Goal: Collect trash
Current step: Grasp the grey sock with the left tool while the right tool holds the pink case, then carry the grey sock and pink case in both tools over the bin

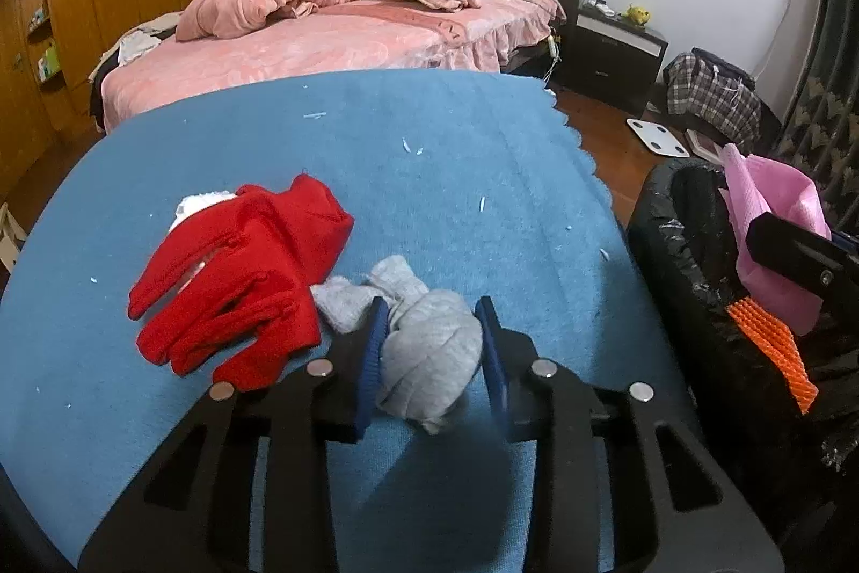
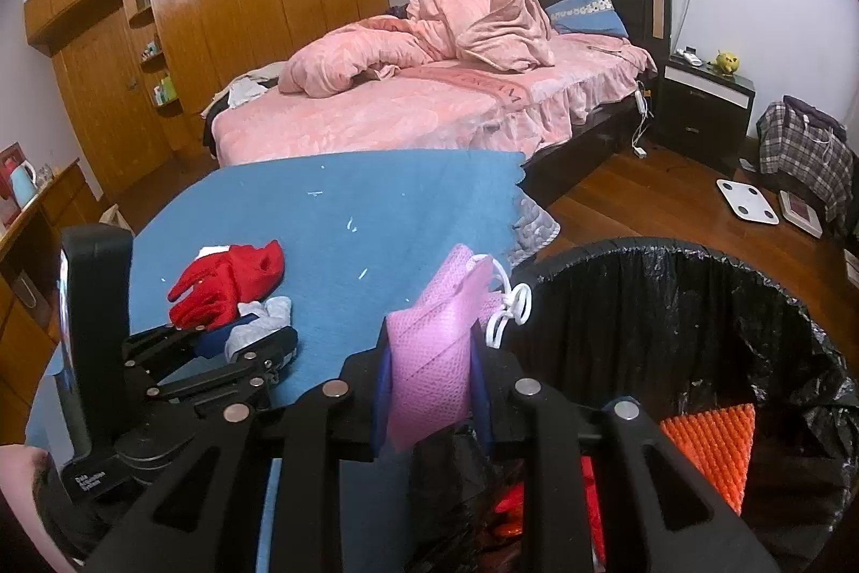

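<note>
A grey sock bundle [image 1: 424, 336] lies on the blue cloth-covered table [image 1: 429, 154]. My left gripper [image 1: 434, 331] is open around it, one blue pad on each side of the sock. A red glove [image 1: 241, 277] lies just left of it, over something white. My right gripper [image 2: 432, 358] is shut on a pink mask [image 2: 435, 358] with white ear loops, held at the rim of the black-lined trash bin [image 2: 671, 304]. The bin holds an orange ridged piece [image 2: 708, 449]. The left gripper also shows in the right wrist view [image 2: 257, 336].
Small white scraps [image 1: 408, 146] dot the blue cloth. Behind the table stands a bed with pink bedding [image 1: 349, 30]. A nightstand [image 1: 612, 46], a white scale [image 1: 657, 135] and a plaid bag [image 1: 708, 95] are on the wooden floor at the right.
</note>
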A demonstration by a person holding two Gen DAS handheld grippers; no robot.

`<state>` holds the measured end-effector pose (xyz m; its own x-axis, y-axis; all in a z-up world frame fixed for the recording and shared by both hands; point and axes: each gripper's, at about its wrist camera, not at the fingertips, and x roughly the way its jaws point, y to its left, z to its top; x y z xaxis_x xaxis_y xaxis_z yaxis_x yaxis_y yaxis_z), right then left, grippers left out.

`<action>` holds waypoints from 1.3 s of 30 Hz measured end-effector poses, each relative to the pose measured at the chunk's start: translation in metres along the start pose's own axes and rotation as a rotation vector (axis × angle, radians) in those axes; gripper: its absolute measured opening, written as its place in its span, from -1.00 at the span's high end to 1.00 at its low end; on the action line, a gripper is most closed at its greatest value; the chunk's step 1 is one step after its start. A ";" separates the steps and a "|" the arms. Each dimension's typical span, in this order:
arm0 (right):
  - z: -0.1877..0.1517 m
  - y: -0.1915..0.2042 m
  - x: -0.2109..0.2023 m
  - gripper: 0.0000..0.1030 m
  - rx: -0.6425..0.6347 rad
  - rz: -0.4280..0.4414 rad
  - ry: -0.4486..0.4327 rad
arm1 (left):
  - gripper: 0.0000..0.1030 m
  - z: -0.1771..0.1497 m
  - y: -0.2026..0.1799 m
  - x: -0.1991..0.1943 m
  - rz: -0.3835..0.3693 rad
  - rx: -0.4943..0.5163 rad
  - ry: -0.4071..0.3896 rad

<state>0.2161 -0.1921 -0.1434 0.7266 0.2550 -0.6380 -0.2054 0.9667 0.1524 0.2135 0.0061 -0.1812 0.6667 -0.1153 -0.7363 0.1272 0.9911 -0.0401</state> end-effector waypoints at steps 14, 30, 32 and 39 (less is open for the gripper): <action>0.011 -0.011 -0.039 0.52 0.018 -0.025 -0.070 | 0.40 0.016 -0.020 -0.073 -0.067 0.009 -0.142; 0.017 -0.045 -0.100 0.52 0.043 -0.089 -0.144 | 0.40 0.038 -0.078 -0.114 -0.181 0.077 -0.219; 0.015 -0.055 -0.107 0.52 0.054 -0.105 -0.150 | 0.40 0.040 -0.091 -0.117 -0.203 0.097 -0.225; 0.007 -0.087 -0.126 0.52 0.082 -0.165 -0.158 | 0.40 0.045 -0.129 -0.116 -0.281 0.141 -0.235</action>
<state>0.1471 -0.3080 -0.0704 0.8407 0.0873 -0.5344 -0.0262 0.9923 0.1208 0.1528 -0.1114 -0.0601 0.7395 -0.4098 -0.5340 0.4179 0.9014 -0.1129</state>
